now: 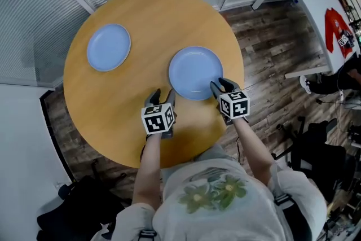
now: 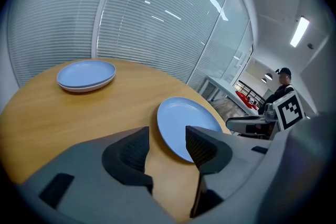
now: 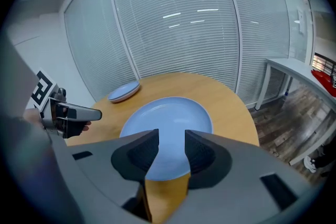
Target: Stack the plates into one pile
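A round wooden table (image 1: 113, 104) carries blue plates in two places. One plate (image 1: 196, 72) lies near me, right of centre. At the far left sits a small pile (image 1: 108, 47), seen in the left gripper view as one plate on another (image 2: 86, 75). My left gripper (image 1: 162, 96) hovers open just left of the near plate's front rim, with nothing between its fingers (image 2: 167, 136). My right gripper (image 1: 222, 85) is open at the plate's front right rim. In the right gripper view the plate (image 3: 168, 115) fills the gap between the jaws (image 3: 171, 139); the pads do not press on it.
A white table (image 1: 316, 3) with a red item (image 1: 337, 24) stands at the right over the wood floor. Dark chairs and gear (image 1: 316, 161) sit at lower right, a black bag (image 1: 84, 200) at lower left. Glass walls with blinds run behind. A person (image 2: 283, 86) stands beyond.
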Demonstrator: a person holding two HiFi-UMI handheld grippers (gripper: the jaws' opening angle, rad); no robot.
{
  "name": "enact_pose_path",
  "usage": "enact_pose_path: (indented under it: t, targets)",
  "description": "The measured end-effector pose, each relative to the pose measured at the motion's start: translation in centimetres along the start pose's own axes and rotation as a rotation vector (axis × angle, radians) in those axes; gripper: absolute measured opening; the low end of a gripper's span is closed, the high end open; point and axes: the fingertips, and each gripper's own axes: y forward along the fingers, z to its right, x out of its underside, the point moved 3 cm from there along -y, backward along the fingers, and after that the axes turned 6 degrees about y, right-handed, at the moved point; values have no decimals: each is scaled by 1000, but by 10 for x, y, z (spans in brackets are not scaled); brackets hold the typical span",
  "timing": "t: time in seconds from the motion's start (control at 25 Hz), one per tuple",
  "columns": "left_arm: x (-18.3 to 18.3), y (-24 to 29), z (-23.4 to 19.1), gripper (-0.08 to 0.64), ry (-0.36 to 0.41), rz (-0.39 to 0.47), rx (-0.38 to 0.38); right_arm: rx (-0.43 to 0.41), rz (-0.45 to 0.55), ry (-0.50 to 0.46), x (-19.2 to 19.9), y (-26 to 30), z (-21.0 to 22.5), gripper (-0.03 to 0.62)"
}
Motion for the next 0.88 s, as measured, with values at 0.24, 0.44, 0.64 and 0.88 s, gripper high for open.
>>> enact_pose_path:
  t: [0.24,0.44,0.64,0.88]
  targets:
    - [7,34,12,216,-20,-65,-28,41,-62,-18,4,11,41,146]
    - [11,52,11,216,-53,-106,-59,68,-94,-15,4,23,63,148]
    - [20,71,6,216,-54,-163,-84,66,-122,16,10,35,78,149]
    - [30,83,6,214,-92,-195,-86,51,-155,33,21,44,81,149]
